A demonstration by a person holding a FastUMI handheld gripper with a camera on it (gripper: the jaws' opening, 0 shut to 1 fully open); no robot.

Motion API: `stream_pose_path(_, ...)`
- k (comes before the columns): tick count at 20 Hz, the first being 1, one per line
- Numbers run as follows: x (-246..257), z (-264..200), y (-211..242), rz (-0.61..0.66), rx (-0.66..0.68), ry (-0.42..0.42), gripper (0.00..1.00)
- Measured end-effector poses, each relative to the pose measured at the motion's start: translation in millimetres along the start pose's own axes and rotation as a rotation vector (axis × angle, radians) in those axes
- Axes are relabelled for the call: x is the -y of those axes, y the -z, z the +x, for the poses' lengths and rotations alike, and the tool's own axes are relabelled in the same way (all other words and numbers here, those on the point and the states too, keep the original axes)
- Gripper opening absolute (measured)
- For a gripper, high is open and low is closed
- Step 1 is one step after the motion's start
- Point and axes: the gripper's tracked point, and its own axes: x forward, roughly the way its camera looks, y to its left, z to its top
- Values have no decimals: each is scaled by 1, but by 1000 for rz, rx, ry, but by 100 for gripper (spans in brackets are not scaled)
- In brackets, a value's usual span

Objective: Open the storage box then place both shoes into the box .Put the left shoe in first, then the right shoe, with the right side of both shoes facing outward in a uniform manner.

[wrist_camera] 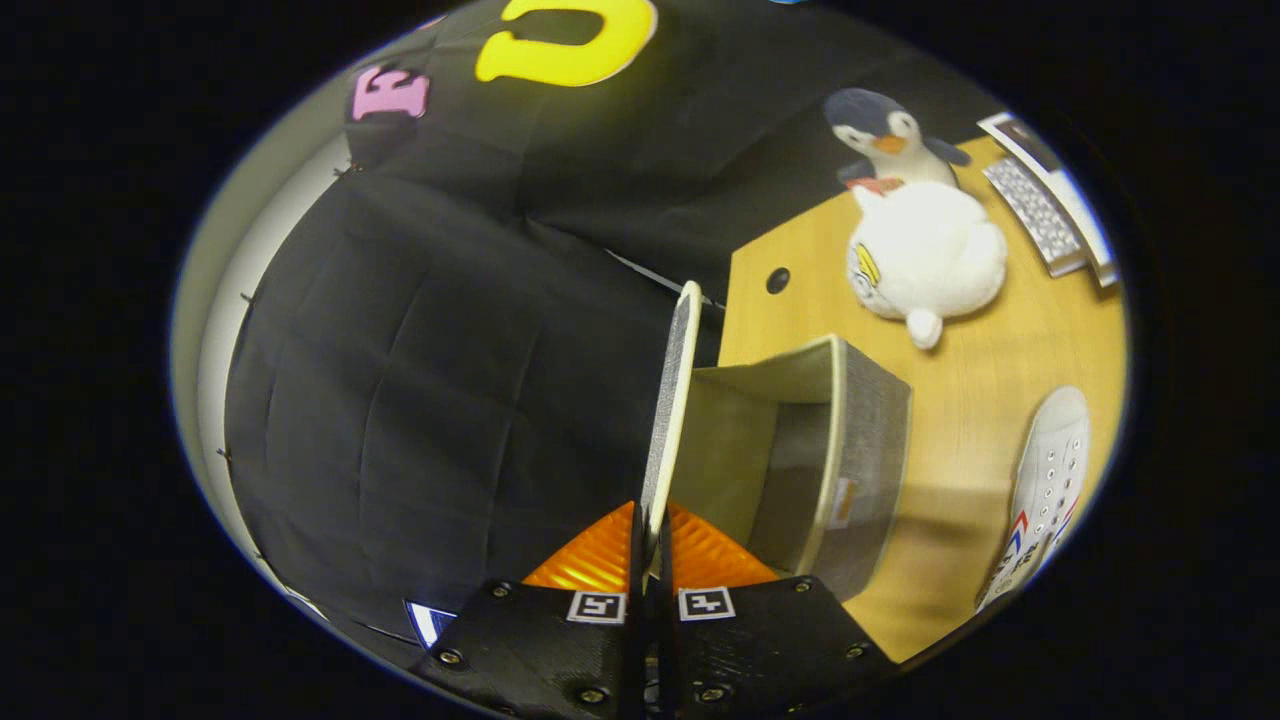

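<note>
Clearly, the gripper point(652, 540) was clenched on the lid point(672, 400), both fingers pressing its thin edge as it stood raised beside the open storage box point(850, 440). Right of the box, a white shoe point(1045, 490) lay on the table point(960, 400), with a plush penguin point(925, 250) beyond the box.

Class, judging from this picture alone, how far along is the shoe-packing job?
Done: the grey fabric storage box on the wooden table stands open, nothing visible inside. In hand: the hand-held gripper is shut on the box's flat lid, held up on edge. Left: the white lace-up sneaker lies beside the box; both shoes remain to pack.
</note>
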Motion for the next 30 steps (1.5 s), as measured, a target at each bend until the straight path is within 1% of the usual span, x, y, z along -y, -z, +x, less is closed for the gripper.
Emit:
stream_pose_path(2,-35,10,-5,-62,-1,16,6)
stream_pose_path(5,-80,42,-4,-167,-25,41,6)
stream_pose_path(8,-112,82,12,-213,-67,54,6)
stream_pose_path(9,-121,96,18,-225,-77,63,8)
stream_pose_path(11,-138,120,32,-259,-101,68,9)
stream_pose_path(12,-140,132,37,-271,-117,79,13)
stream_pose_path(13,-140,141,41,-286,-129,86,14)
stream_pose_path(14,-139,148,43,-299,-144,101,23)
stream_pose_path(18,-139,150,48,-352,-164,124,88)
stream_pose_path(20,-141,141,51,-344,-162,127,93)
stream_pose_path(25,-124,104,39,-333,-117,156,93)
stream_pose_path(30,-85,42,19,-338,-54,211,94)
